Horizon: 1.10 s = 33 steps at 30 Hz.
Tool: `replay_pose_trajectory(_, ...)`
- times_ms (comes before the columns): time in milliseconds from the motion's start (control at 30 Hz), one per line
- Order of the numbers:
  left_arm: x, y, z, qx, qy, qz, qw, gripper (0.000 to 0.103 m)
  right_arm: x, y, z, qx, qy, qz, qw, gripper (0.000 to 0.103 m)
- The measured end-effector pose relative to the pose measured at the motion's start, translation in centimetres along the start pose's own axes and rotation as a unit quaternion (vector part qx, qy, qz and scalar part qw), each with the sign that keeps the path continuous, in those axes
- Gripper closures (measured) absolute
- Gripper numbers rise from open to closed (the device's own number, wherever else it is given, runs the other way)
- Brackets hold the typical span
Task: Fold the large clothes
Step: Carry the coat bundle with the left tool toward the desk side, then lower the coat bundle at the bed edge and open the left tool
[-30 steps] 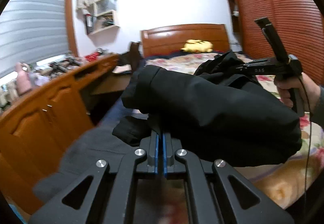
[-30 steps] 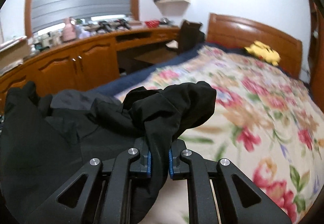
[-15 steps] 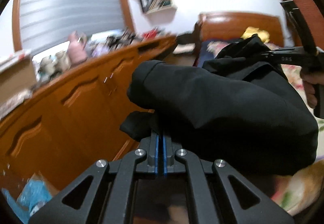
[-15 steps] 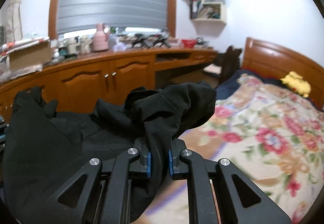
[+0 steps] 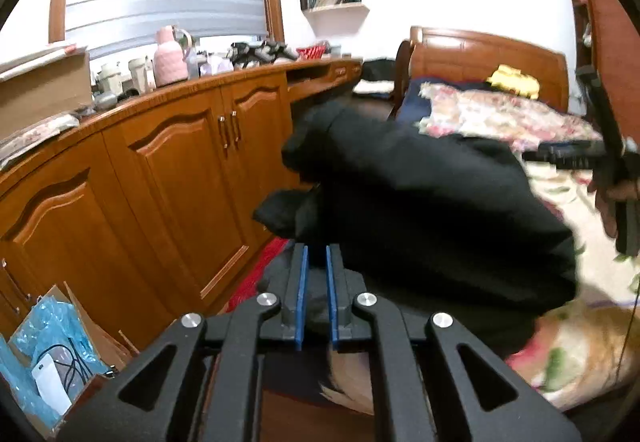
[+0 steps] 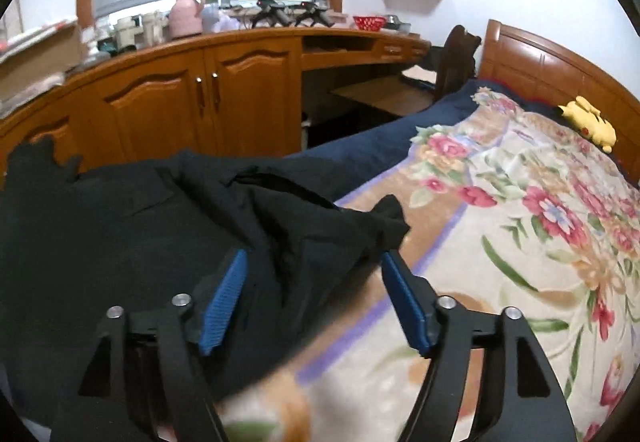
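Folding looks partway done, judging by how the black garment lies: it is heaped in a thick, doubled bundle on the near corner of the bed, on the side toward the wooden cabinets, with the flowered bedspread bare beyond it.

The right hand-held gripper has just been opening; its blue pads now stand wide apart, and a loose fold of the garment lies between them without either pad pressing on it, so that end is released.

The left hand-held gripper has also just begun to part. A narrow gap shows between its pads, with dark cloth at and beyond their tips; whether the pads press on that cloth I cannot tell.

Seen from the left wrist, the garment rises as a rounded mass above the bed edge, so it has not settled flat on that side.

What seems left: letting go on the left, then smoothing the bundle and probably making at least one more fold, since it looks rumpled rather than squared.
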<state>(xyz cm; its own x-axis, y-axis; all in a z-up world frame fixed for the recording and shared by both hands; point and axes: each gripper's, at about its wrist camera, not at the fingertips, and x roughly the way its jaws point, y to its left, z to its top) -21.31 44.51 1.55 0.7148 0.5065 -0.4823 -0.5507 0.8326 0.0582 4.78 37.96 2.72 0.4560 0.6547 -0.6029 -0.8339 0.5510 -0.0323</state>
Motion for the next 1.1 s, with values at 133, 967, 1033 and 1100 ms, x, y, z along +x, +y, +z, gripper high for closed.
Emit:
replay_pose_trajectory(133,-2.0,-1.5,1.9,0.004,-0.021,-0.015,0.9997,0.069,-3.1,-0.7,-2.3,-0.007,-0.008,0.003,1.000,0.028)
replay_pose_trajectory(967,3.5,-10.8,3.7,0.038,0.055,-0.039,0.9970,0.063,-18.9,-6.6,-11.5,0.014,-0.052,-0.023,0.998,0.028)
replay_pose_trajectory(1033,3.5,-10.7,3.3,0.024,0.055,-0.041,0.9973,0.063,-20.0,-7.0,-12.4,0.018,-0.052,-0.025,0.998,0.028)
replay_pose_trajectory(1100,3.2,-11.1,3.2,0.024,0.049,-0.034,0.9979,0.063,-20.9,-7.3,-13.2,0.022,-0.055,-0.030,0.998,0.028)
